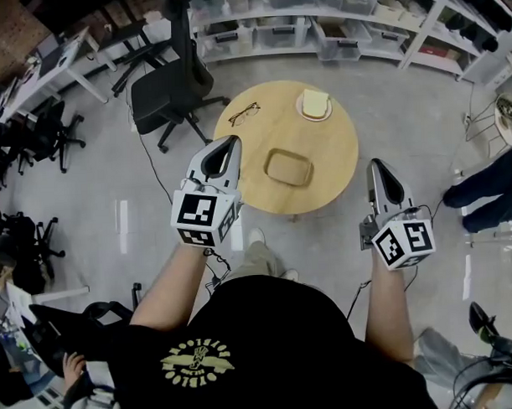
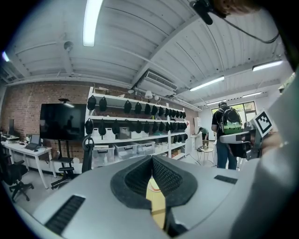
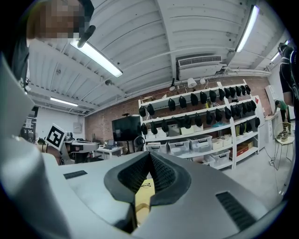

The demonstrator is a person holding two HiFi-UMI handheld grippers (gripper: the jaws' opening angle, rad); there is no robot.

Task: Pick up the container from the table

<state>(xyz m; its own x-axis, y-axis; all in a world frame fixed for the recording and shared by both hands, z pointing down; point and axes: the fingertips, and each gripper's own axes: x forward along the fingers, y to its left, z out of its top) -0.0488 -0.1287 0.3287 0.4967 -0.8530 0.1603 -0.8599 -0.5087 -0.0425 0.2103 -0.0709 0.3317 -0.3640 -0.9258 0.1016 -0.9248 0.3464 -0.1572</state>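
The round wooden table (image 1: 338, 167) carries the tan, shallow container (image 1: 289, 167) near its middle, lying flat and untouched. Toward the table's far edge lie a pair of glasses (image 1: 244, 113) and a small plate (image 1: 303, 114) with a yellow block on it. The left gripper (image 1: 233, 141) hangs over the table's left rim, its 2 jaws clenched together on nothing. The right gripper (image 1: 376, 163) is just off the table's right edge, jaws likewise pressed together and empty. A black office chair (image 1: 172, 85) stands beyond the table's left side.
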